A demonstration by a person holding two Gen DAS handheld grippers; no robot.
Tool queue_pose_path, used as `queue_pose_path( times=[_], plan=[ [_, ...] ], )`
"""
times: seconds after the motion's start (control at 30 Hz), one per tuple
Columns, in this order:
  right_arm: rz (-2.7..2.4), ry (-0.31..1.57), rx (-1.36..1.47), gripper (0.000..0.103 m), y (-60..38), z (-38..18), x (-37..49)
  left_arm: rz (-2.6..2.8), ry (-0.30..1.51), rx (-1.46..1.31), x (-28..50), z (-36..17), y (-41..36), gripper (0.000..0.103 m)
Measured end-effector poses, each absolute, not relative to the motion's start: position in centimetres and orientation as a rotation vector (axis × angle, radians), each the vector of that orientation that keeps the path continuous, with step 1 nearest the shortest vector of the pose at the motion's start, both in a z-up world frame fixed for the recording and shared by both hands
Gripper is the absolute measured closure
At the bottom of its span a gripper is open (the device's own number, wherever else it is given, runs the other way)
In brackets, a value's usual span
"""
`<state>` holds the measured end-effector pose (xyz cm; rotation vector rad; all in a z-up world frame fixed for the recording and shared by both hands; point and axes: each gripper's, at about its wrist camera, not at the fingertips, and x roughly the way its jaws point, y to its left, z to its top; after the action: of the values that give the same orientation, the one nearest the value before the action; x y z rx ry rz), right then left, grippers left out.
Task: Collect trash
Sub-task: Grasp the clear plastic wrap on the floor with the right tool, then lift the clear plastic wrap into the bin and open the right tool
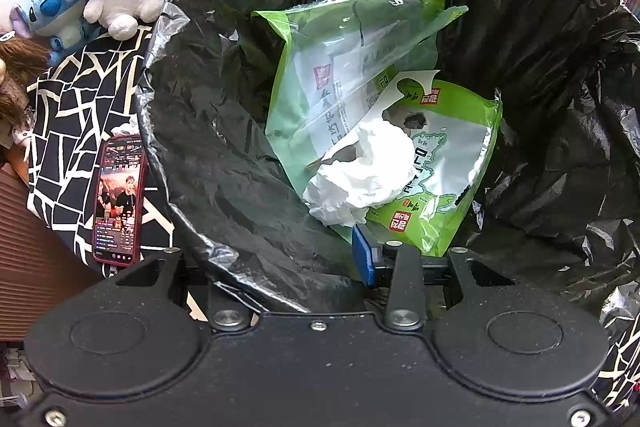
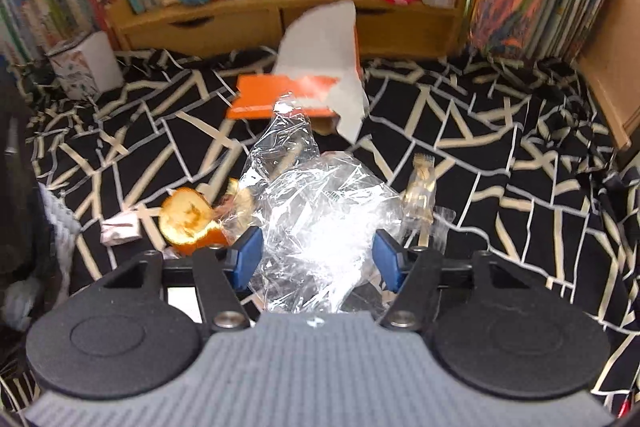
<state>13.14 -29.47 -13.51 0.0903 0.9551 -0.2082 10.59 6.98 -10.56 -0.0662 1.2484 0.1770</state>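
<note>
Left tool (image 1: 370, 259) view: bin liner (image 1: 224, 155); right tool (image 2: 316, 259) view: clear wrap (image 2: 320, 219).

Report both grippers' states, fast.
Left gripper: shut on the black bin liner rim.
Right gripper: open, clear plastic wrap between its fingers, not yet clamped.
</note>
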Motion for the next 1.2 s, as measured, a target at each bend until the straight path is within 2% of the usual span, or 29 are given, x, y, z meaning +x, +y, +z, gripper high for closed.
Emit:
queue_pose_path(
  times=[0.37, 0.53, 0.8, 0.97, 1.2],
  plan=[
    [-0.146, 0.780, 0.101, 0.040, -27.7, -6.1, 9.5, 0.169, 1.245, -0.074, 10.5, -10.6, 7.1, 0.065],
    [-0.022, 0.661, 0.205, 0.040, -26.9, -1.8, 8.1, 0.167, 1.244, -0.074, 10.5, -10.6, 7.0, 0.065],
    [0.303, 0.510, 0.194, 0.038, -20.3, 4.4, 7.8, 0.160, 1.243, -0.079, 10.5, -10.6, 7.1, 0.065],
    [0.436, 0.527, 0.155, 0.037, -15.6, 4.5, 9.1, 0.160, 1.241, -0.085, 10.5, -10.6, 7.1, 0.064],
    [0.506, 0.625, 0.095, 0.036, -12.2, 1.5, 10.0, 0.156, 1.237, -0.093, 10.4, -10.6, 7.2, 0.063]
  ],
)
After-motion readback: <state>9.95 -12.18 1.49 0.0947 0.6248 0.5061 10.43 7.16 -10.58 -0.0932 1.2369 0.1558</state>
